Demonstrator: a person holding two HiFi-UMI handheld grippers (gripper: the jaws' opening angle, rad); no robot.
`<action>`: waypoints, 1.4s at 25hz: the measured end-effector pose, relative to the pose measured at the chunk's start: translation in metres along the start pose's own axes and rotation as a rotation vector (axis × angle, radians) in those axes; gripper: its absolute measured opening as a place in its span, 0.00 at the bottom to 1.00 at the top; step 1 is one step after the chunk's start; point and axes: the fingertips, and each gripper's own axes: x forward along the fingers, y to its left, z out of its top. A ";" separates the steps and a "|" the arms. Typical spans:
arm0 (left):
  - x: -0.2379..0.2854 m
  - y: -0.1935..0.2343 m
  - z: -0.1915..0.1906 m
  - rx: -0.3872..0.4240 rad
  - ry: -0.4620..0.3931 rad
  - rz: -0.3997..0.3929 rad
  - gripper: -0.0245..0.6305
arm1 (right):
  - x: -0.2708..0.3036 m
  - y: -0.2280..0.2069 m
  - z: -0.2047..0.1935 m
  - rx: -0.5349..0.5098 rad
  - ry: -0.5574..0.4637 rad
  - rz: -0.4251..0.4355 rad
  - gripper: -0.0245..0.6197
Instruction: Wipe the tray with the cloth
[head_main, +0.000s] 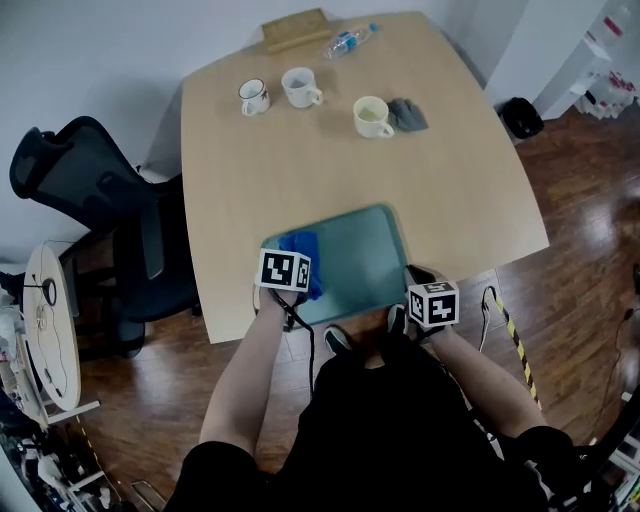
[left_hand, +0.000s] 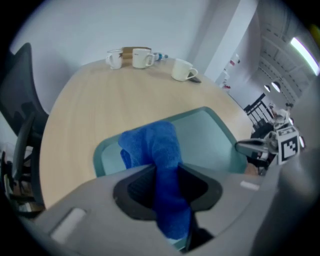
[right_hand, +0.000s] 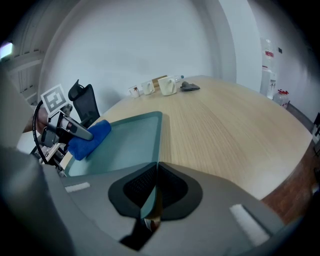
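The cloth is clenched in the jaws of the left gripper at the 8 o'clock corner of the tray. The tray's 4 o'clock rim is pinched by the right gripper. Flat, overlapping strokes toward 2 o'clock are advised.

table: light wood | near edge: green tray lies flat | far side: small cup, white cup, yellowish cup in a row | grey rag touching the yellowish cup | far edge: bottle on its side, brown box just beside it
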 end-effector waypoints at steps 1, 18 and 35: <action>0.006 -0.012 0.006 0.027 0.006 -0.004 0.22 | 0.000 0.000 0.000 -0.001 0.001 0.005 0.06; 0.054 -0.183 0.036 0.293 0.043 -0.208 0.22 | -0.005 -0.006 -0.006 0.014 -0.016 0.079 0.07; -0.037 0.047 -0.058 -0.080 -0.056 0.023 0.23 | 0.000 -0.005 -0.002 -0.012 0.003 0.009 0.07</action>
